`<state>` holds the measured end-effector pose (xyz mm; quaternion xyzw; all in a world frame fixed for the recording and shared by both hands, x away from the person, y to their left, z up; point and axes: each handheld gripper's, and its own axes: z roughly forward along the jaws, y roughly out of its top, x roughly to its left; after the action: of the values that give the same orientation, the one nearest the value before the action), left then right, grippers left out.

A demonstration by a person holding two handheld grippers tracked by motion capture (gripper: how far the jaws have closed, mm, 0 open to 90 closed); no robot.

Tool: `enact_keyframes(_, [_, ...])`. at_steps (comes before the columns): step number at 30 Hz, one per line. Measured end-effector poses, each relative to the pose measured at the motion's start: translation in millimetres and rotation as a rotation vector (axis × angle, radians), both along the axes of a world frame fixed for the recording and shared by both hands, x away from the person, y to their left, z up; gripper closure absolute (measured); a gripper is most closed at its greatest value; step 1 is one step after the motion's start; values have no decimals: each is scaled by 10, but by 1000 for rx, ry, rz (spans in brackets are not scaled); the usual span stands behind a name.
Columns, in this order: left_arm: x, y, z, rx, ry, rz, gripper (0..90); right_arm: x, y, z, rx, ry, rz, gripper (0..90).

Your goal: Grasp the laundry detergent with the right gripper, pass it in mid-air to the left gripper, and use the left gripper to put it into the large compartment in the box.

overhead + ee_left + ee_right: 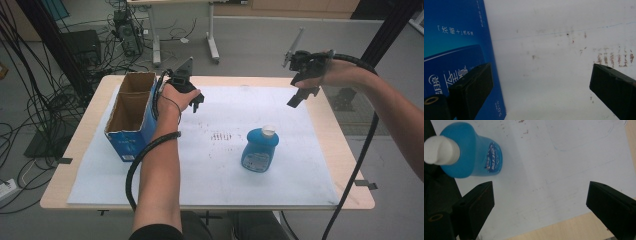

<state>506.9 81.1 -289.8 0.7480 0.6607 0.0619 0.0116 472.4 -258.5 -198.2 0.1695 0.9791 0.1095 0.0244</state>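
Blue bottle (260, 150) with a white cap, upright on the white sheet (210, 175), toward the right of the middle. In the right gripper view, same bottle (474, 157) up at the left, apart from both fingers.

Left gripper (195, 102) low over the sheet, just beside the blue box (131, 117). Fingers wide apart, nothing between them. In the left gripper view, one finger (471, 87) in front of the box's blue side (454, 50), the other finger (611, 85) far over at the right, bare sheet (544, 62) between.

Right gripper (302, 95) up in the air near the far right corner of the sheet, well apart from the bottle. Fingers (477, 202) wide apart too, holding nothing.

Box open at the top, brown inside, two parts, standing at the left of the sheet.

Pale wooden bench (345, 150), nearly all covered by the sheet. Little brown specks and rows of marks (220, 136) on the sheet near the middle. Thin drawn lines on it too, seen in the right gripper view.

Grey floor (260, 45) all around. Lots of black cables (30, 100) on the floor at the left. White legs of another table (212, 45) at the back. Black post (385, 35) at the right.
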Motion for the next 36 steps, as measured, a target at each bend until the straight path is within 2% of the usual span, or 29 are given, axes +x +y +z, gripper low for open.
enact_keyframes(9, [-55,5,52,2,-5,0,56,-169,-290,-15,13,-1,-18,75])
enact_keyframes(13, [-94,-6,80,7,-10,-5,56,-306,-470,-75,36,-2,-32,72])
enact_keyframes(20, [-157,34,80,8,-12,-4,56,-492,-636,-212,86,-3,-34,67])
enact_keyframes(29, [-192,53,66,23,-8,-18,56,-666,-686,-404,159,-12,-22,60])
enact_keyframes(31, [-192,67,66,21,-8,-20,56,-729,-684,-488,188,-14,-20,60])
enact_keyframes(36, [-208,87,40,14,-11,-21,56,-806,-654,-613,226,-12,-9,59])
